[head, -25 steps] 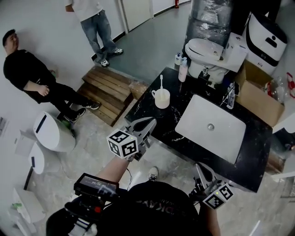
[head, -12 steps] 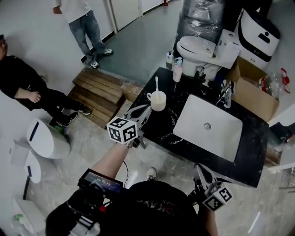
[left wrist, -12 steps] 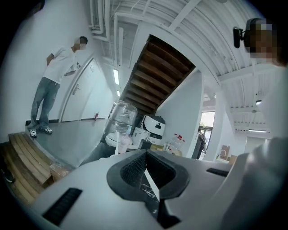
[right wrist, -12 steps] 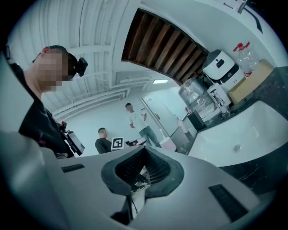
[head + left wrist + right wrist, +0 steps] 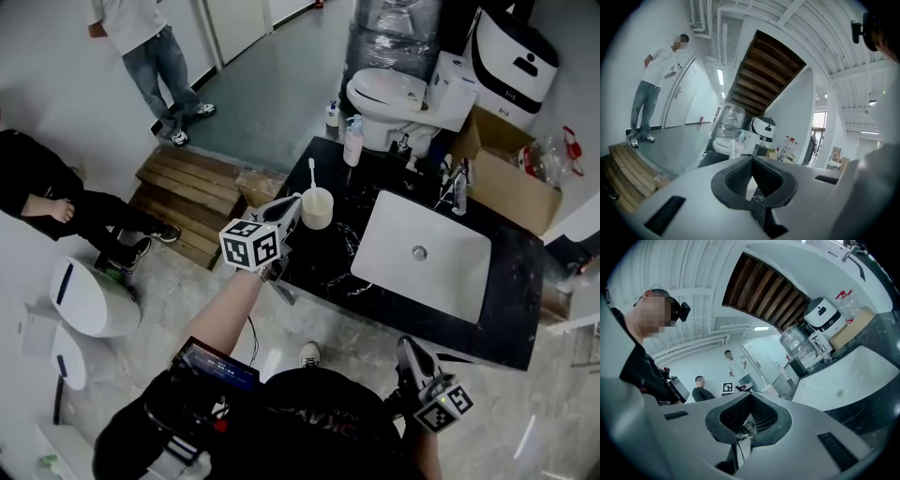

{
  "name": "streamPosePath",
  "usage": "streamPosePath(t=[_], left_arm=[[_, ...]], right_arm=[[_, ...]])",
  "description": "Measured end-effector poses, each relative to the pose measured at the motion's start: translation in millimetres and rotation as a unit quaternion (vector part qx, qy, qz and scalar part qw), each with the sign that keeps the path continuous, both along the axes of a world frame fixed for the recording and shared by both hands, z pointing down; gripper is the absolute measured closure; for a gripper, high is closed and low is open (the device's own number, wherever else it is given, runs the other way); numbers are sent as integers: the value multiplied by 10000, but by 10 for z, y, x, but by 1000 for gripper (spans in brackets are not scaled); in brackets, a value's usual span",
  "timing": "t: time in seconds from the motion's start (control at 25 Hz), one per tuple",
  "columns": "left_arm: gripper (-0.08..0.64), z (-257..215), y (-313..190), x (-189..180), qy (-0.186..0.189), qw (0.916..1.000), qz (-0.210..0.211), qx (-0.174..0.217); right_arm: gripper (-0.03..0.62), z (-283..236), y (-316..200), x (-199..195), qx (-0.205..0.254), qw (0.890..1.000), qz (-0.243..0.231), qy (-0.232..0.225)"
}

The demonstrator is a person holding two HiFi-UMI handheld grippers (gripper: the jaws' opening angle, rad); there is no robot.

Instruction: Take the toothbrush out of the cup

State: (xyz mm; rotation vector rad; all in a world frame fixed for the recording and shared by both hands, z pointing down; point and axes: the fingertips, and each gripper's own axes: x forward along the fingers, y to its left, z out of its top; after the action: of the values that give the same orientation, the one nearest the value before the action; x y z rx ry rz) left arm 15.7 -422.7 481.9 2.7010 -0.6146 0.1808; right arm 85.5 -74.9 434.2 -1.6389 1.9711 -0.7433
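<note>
A white sink (image 5: 422, 253) sits in the right part of the black countertop (image 5: 323, 267), with a faucet (image 5: 458, 192) at its far edge. A pale bottle (image 5: 352, 142) stands near the countertop's far left corner. Wooden steps (image 5: 192, 192) lie on the floor beyond its left edge.

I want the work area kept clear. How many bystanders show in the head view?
2. A bystander in white shirt and jeans stands top left, beyond the wooden steps; a bystander in black is at the left edge. Others may be out of frame.

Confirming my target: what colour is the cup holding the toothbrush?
Cream-white cup, clearest in the head view.
</note>
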Motion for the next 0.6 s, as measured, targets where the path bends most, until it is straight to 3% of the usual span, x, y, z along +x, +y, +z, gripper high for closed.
streamPosePath(t=[0.6], left_arm=[[551, 192, -387, 301, -402, 9990, 194, 18]], right_arm=[[583, 34, 12, -80, -320, 9983, 433, -222]])
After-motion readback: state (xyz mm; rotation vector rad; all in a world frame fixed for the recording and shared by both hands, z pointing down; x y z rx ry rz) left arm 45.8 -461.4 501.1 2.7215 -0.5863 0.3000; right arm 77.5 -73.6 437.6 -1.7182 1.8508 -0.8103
